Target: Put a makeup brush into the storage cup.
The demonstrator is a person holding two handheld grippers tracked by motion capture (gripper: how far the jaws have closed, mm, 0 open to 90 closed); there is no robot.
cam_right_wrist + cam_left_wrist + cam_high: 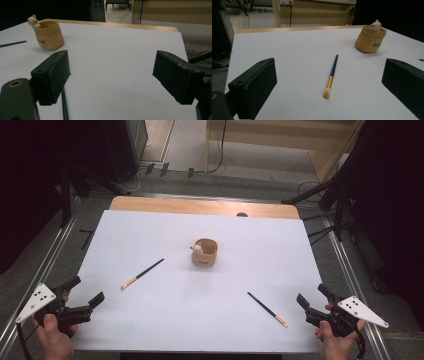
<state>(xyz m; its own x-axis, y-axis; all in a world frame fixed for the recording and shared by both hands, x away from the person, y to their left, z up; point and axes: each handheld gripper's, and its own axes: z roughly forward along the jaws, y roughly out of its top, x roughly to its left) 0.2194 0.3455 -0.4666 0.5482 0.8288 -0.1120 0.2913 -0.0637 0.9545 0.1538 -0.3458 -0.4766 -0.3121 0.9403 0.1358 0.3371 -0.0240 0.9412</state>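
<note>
Two brushes lie in the high view, left brush (142,274) and right brush (267,309).

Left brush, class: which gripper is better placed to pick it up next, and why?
Probably the left gripper: its open jaws already face the left brush, lying just ahead. The right gripper is across the table, beside the other brush.

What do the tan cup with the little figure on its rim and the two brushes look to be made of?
The tan cup looks like matte ceramic or resin shaped as a creased sack, with a paler animal figure on its rim; which material is unclear. The left brush has a dark glossy handle, a gold, probably metal ferrule and pale bristles. The right brush looks alike.
</note>
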